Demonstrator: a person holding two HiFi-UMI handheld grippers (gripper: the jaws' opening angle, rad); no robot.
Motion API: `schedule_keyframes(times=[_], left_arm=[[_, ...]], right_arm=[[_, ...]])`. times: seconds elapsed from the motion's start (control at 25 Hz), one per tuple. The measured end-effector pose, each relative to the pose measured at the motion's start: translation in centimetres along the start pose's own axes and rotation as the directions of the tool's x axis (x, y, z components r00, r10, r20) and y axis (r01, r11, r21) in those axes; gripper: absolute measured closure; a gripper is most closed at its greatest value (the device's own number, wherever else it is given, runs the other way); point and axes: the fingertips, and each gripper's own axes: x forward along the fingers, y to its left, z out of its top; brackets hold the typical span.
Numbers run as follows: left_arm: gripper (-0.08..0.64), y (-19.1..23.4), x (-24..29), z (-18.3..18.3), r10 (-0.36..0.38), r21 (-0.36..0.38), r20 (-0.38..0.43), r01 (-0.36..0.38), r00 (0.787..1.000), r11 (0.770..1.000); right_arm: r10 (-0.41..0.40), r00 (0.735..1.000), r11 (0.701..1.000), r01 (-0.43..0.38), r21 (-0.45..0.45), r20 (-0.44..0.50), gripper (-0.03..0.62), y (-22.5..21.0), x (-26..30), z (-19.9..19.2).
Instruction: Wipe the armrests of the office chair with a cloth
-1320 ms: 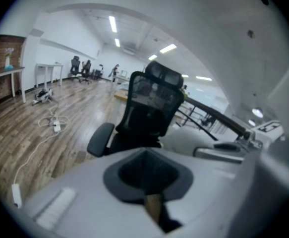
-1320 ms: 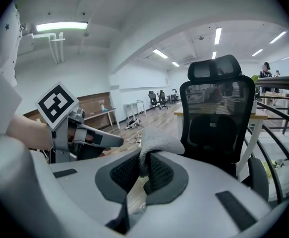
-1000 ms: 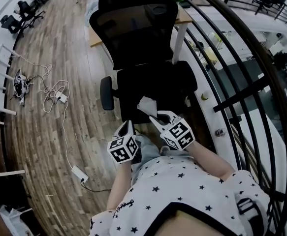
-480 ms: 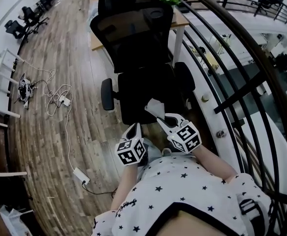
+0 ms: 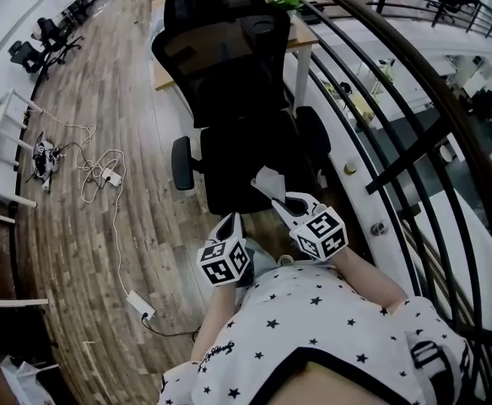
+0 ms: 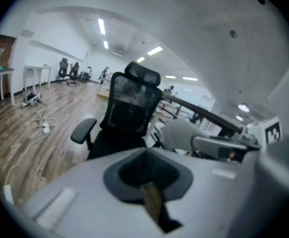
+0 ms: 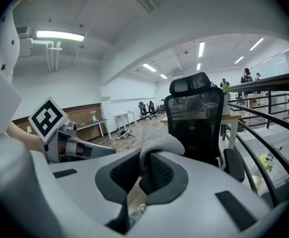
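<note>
Grey cloth (image 5: 267, 181) pinched in right gripper (image 5: 283, 203) jaws, left gripper (image 5: 229, 221) jaws closed empty, both barely shifted before office chair (image 5: 229, 66)

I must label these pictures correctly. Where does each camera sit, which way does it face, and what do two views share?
Head view: on the person's head, facing steeply down at the office chair; shows both forearms, starred shirt, left gripper, right gripper.
Left gripper view: rides that gripper, looks along its shut, empty jaws toward the chair.
Right gripper view: rides that gripper, looks along jaws shut on the cloth toward the chair; starred sleeve at left.
Shared: both gripper views show the chair and the other gripper.
</note>
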Motion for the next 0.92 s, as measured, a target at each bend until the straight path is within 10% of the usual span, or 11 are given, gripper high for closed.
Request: schedule_keyframes(times=[0.92], left_arm=[[0.554,0.14,-0.08,-0.08,0.008,0.005,-0.001,-0.008,1.000,1.000]], right_arm=[[-0.006,1.000,1.000,0.007,-0.012,0.012,0.563,-0.15,-0.04,-0.19]])
